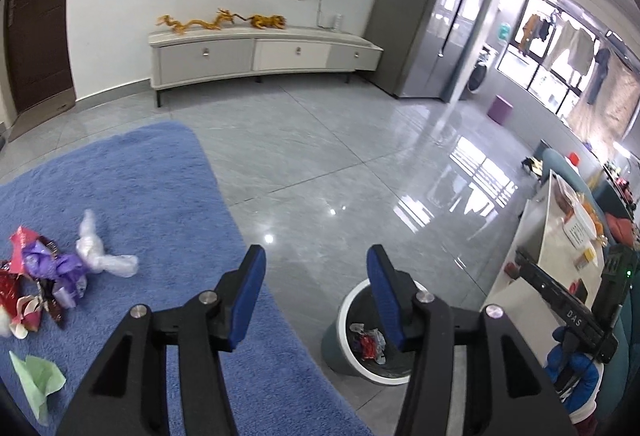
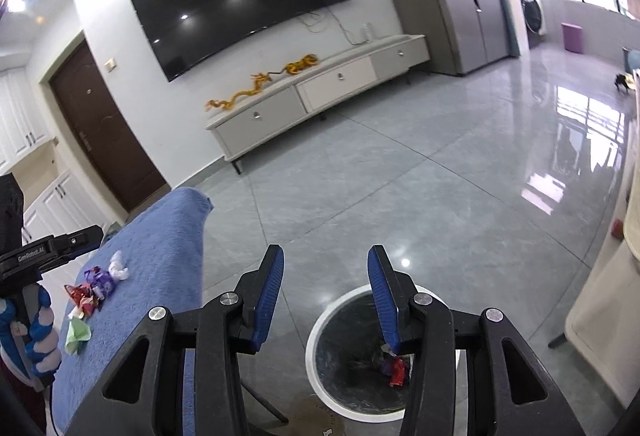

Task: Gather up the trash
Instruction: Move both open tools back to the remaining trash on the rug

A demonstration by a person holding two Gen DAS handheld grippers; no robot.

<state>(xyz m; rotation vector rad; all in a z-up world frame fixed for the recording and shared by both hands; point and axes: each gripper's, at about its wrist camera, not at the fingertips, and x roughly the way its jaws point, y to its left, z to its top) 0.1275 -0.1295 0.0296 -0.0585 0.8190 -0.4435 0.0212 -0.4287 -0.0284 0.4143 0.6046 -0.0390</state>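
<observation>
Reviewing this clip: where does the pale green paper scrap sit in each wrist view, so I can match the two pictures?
Left wrist: green paper scrap lies bottom left on the blue rug, below the wrapper pile.
Right wrist: green paper scrap sits far left on the rug's near end, just below the same pile.
Shared landmark: the white-rimmed trash bin, low and right of centre in both.

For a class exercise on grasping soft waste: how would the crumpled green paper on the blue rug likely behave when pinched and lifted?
The green paper looks thin and creased, so it would probably feel very light and crush further under the pads. It lies loose on the shaggy blue rug, apart from the wrapper pile, so it should lift alone. Being floppy, it may droop or flutter.
</observation>
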